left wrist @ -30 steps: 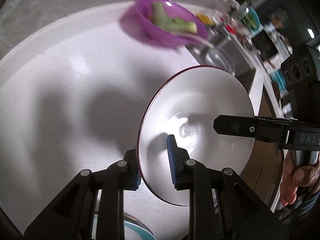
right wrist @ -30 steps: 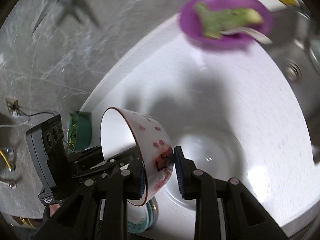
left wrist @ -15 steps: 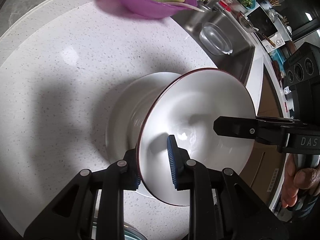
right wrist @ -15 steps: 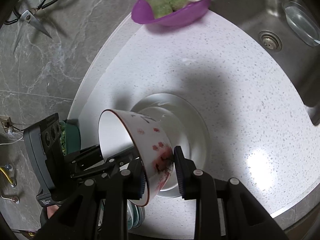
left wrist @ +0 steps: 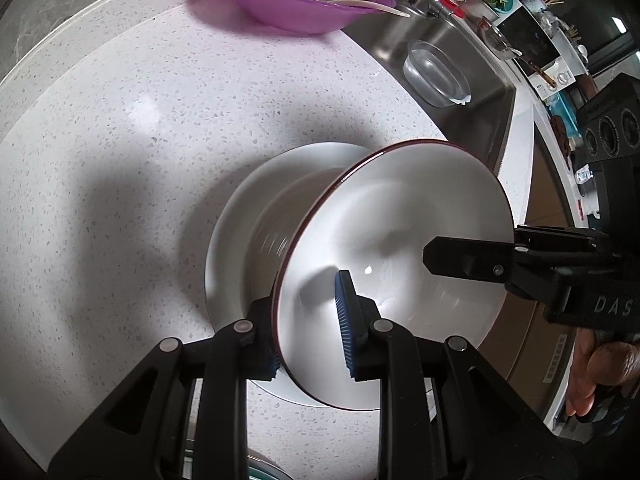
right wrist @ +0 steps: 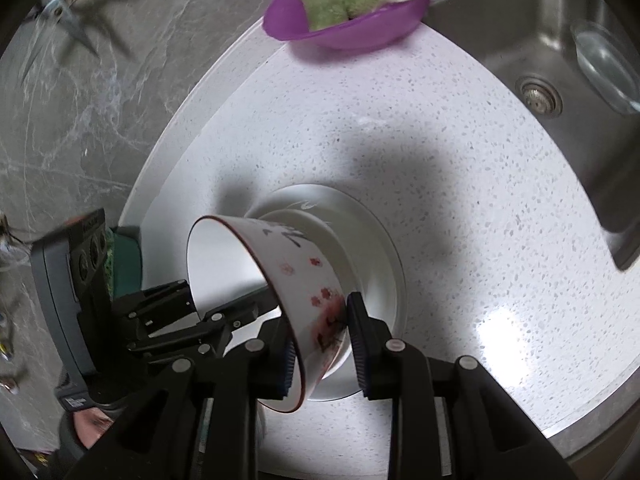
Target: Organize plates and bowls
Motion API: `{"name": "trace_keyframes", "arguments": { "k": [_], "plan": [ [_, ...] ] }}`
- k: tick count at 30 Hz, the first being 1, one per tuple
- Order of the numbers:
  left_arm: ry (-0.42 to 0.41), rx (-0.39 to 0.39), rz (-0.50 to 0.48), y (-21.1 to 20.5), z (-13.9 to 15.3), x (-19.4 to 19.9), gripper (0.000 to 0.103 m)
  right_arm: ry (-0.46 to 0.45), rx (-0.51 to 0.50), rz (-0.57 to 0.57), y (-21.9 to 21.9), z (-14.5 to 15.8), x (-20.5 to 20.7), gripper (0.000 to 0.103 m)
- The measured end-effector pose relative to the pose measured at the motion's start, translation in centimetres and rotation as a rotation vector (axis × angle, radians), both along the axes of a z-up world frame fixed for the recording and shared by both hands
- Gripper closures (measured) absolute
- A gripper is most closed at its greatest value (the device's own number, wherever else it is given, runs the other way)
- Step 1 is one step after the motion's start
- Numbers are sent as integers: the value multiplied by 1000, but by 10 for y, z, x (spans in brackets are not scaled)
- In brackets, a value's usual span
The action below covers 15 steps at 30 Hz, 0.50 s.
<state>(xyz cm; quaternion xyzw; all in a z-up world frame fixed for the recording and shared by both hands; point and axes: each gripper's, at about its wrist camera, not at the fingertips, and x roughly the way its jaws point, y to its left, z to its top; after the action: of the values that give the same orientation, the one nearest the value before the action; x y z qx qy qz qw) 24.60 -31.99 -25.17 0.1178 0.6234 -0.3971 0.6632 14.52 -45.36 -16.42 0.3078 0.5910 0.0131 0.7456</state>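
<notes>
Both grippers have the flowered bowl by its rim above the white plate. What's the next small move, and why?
Probably level the flowered bowl and lower it onto the white plate. It hangs tilted on its side right over the plate, pinched at opposite rims by the left gripper and right gripper, so releasing now would likely tip it.

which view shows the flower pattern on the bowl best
The right wrist view: it faces the bowl's outer wall, where the red flowers show. The left wrist view looks into the bowl's plain white inside and dark rim, so no flowers show.
</notes>
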Motion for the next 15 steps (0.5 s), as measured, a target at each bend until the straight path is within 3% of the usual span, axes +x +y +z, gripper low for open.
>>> {"name": "trace_keyframes", "arguments": {
  "k": [15],
  "plan": [
    [-18, 8, -1, 6, -3, 0, 82, -12, -157, 100, 16, 15, 2, 76]
  ]
}}
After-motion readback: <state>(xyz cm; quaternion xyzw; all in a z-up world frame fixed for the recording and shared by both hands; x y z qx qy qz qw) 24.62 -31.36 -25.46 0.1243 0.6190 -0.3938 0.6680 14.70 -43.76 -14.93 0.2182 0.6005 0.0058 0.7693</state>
